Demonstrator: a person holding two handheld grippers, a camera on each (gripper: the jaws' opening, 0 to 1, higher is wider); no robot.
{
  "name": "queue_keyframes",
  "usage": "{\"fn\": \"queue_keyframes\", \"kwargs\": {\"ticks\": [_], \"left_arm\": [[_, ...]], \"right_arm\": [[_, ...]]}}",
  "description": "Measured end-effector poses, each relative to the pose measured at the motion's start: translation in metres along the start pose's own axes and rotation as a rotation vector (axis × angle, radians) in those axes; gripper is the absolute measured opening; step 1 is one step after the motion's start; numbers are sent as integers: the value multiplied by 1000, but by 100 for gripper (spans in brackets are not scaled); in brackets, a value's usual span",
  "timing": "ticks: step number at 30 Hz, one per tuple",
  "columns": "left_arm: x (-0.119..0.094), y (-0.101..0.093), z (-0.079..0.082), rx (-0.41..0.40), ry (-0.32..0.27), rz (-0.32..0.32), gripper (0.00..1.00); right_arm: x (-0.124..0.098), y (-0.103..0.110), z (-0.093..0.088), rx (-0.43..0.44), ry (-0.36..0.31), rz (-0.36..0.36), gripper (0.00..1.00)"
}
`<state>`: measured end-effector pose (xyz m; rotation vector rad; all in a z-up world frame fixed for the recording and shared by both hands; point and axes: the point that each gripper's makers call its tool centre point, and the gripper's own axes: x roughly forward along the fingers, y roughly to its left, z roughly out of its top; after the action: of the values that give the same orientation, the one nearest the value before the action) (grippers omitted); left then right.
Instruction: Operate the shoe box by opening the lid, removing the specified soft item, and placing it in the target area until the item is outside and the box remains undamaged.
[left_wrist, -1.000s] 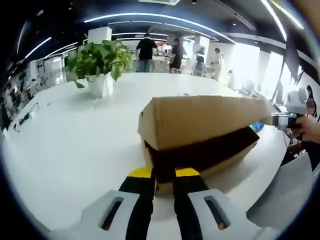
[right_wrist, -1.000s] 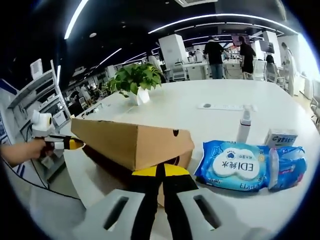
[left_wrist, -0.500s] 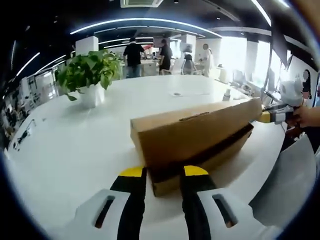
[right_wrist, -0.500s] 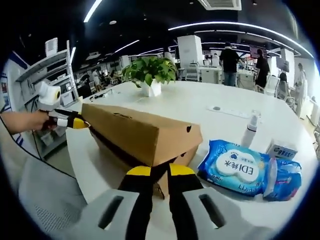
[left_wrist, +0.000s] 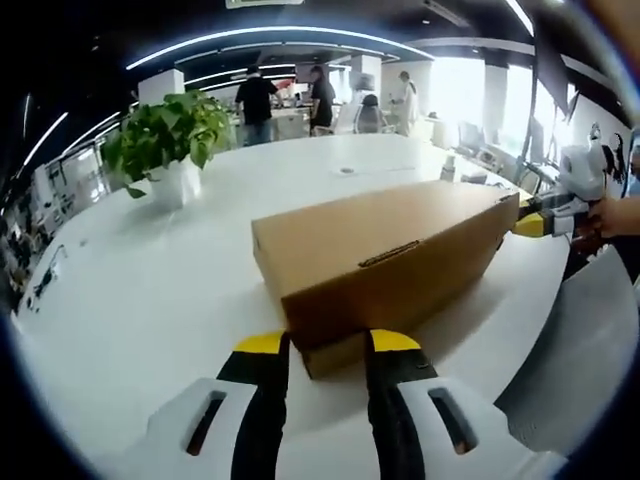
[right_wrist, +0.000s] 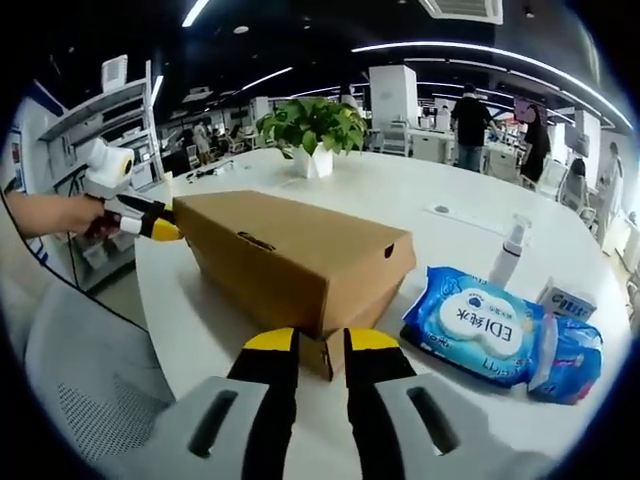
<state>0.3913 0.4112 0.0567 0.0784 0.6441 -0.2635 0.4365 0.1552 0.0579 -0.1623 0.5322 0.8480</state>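
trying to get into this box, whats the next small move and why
Probably lift the lid again from both ends: the shoe box now sits shut, with the left gripper and right gripper open at opposite ends, so nothing inside can be reached yet.

The shoe box lies with its lid down, so what it contains is hidden. Ahead of the right gripper, print on the blue wipes pack is partly legible; the small carton beyond it bears text too small to read.
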Motion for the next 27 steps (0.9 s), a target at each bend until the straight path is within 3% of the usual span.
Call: {"fn": "queue_keyframes", "kwargs": {"ticks": [18,27], "left_arm": [[7,-4,-15,-7,46,-17,33],[-4,-4,-7,5,23,-14,35]], "right_arm": [[3,-4,-15,-13,42,-3,20],[-5,-2,-4,-41,26,15,22]]}}
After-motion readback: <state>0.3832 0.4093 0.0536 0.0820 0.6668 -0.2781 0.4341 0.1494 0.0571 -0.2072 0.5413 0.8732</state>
